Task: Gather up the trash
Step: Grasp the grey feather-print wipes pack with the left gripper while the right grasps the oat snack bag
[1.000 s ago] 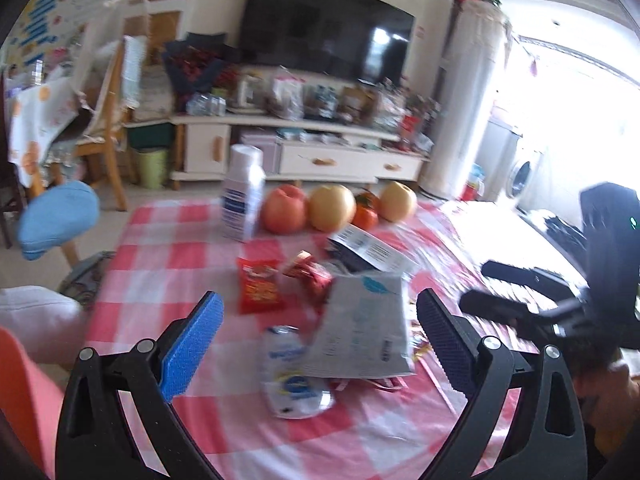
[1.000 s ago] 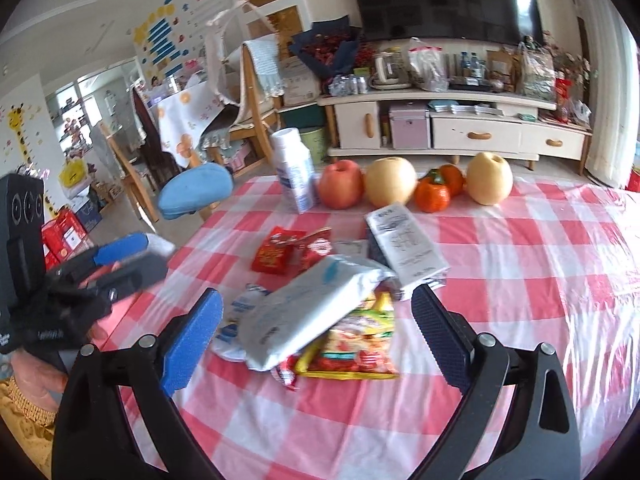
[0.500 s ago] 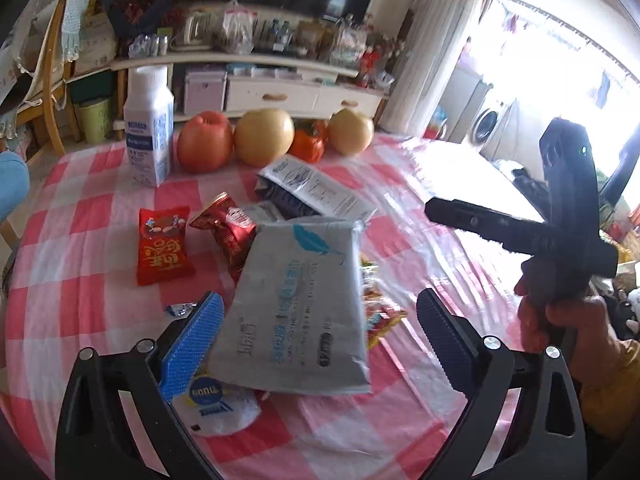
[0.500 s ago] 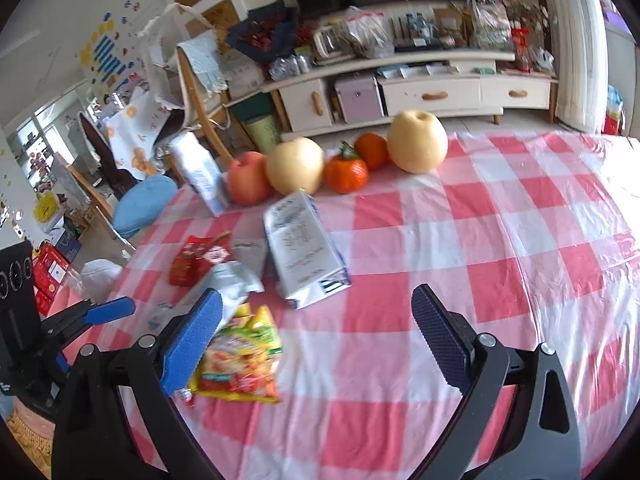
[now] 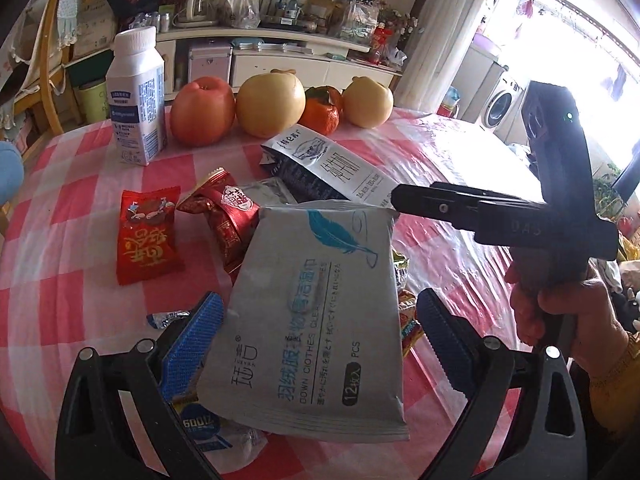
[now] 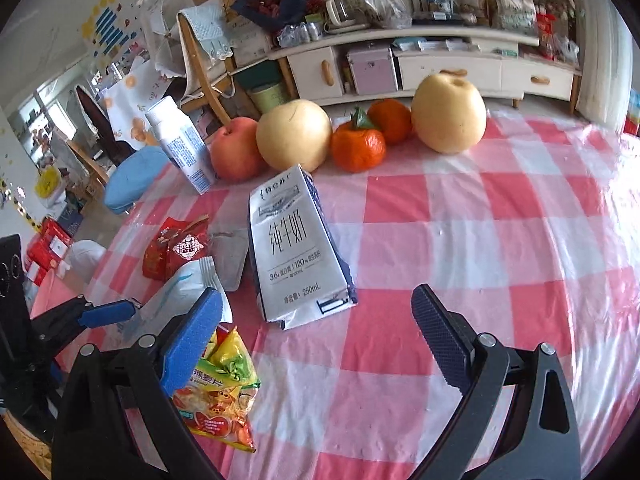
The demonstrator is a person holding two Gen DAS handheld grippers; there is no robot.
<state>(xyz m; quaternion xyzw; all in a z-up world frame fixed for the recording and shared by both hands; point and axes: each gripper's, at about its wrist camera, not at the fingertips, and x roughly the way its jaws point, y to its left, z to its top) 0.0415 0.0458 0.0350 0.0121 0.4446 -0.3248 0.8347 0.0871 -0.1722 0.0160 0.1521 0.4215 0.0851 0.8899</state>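
Red-white checked tablecloth (image 6: 460,232) under clear plastic; TV cabinet (image 6: 440,68) behind. Left gripper (image 5: 320,336) spread wide around grey wipes pack (image 5: 316,320); right gripper (image 6: 316,332) spread wide, holding nothing.

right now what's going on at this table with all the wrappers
A person holds a gripper in each hand over a checked table strewn with trash. The left gripper is open around a grey wipes packet, not yet clamped. The right gripper is open too, near the flattened milk carton. Nothing is held yet.
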